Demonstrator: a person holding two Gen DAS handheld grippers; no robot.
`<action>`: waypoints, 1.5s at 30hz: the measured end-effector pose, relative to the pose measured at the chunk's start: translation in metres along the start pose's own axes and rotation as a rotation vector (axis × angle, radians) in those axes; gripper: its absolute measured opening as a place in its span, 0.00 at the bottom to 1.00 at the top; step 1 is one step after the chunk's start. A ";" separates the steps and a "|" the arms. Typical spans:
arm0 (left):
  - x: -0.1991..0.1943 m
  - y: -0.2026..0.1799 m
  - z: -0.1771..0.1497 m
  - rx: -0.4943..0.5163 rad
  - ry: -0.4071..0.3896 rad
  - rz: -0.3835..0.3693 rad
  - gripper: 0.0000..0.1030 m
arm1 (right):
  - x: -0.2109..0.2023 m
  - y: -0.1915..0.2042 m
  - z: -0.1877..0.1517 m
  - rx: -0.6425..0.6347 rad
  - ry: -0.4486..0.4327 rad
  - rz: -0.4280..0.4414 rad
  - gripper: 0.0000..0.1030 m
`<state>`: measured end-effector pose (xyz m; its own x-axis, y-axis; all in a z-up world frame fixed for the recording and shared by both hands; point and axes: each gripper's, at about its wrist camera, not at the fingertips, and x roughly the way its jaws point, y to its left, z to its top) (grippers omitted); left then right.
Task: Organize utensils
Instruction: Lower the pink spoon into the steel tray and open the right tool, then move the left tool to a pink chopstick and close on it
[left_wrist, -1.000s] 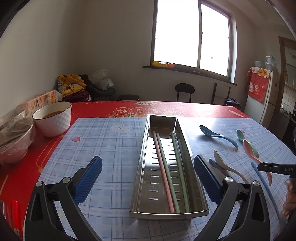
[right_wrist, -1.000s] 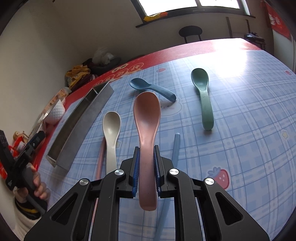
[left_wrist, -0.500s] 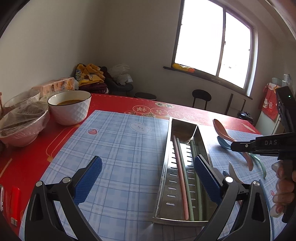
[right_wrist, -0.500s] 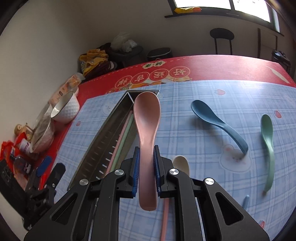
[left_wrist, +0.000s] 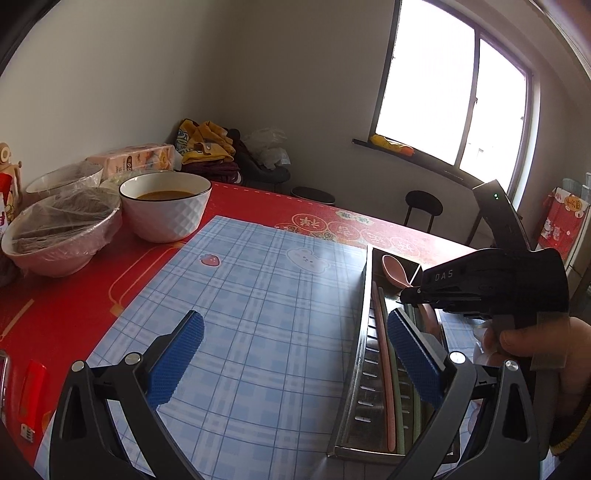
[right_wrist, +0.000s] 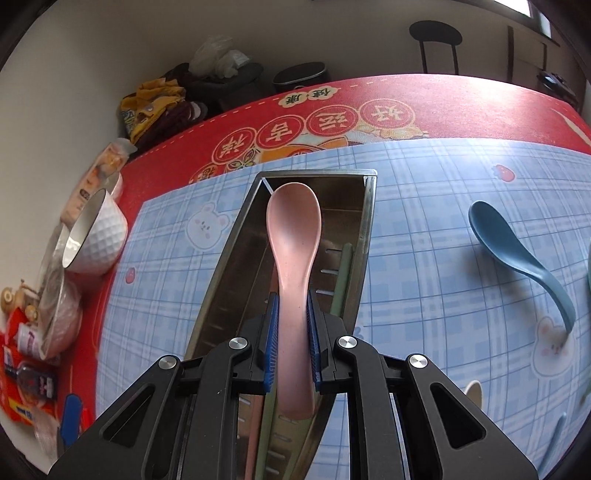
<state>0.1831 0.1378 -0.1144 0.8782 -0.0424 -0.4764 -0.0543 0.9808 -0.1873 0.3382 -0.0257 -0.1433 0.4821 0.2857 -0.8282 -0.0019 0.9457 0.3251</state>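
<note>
The right claw (right_wrist: 291, 334) pinches the pink spoon (right_wrist: 293, 236) over the metal tray (right_wrist: 236, 258) (the left claw (left_wrist: 295, 360) gapes wide, holding nothing).

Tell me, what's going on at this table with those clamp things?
A person is sorting utensils with a hand-held tool in each hand. The right tool grips a pink spoon by its handle and holds it over the far end of a metal tray that already has chopsticks in it. The left tool is open and empty, over the mat beside the tray. A blue spoon waits on the mat.
</note>
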 end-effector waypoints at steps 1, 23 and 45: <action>0.001 0.000 0.000 -0.002 0.002 0.000 0.94 | 0.002 0.001 0.000 -0.002 0.002 -0.003 0.14; -0.007 -0.002 0.001 -0.009 -0.027 -0.070 0.94 | -0.066 -0.005 -0.039 -0.324 -0.209 -0.008 0.16; -0.032 -0.038 -0.009 0.094 -0.036 -0.049 0.94 | -0.171 -0.197 -0.149 -0.173 -0.382 -0.106 0.16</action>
<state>0.1527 0.0999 -0.0998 0.8955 -0.0850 -0.4369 0.0319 0.9913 -0.1276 0.1251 -0.2376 -0.1336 0.7771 0.1382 -0.6140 -0.0660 0.9881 0.1389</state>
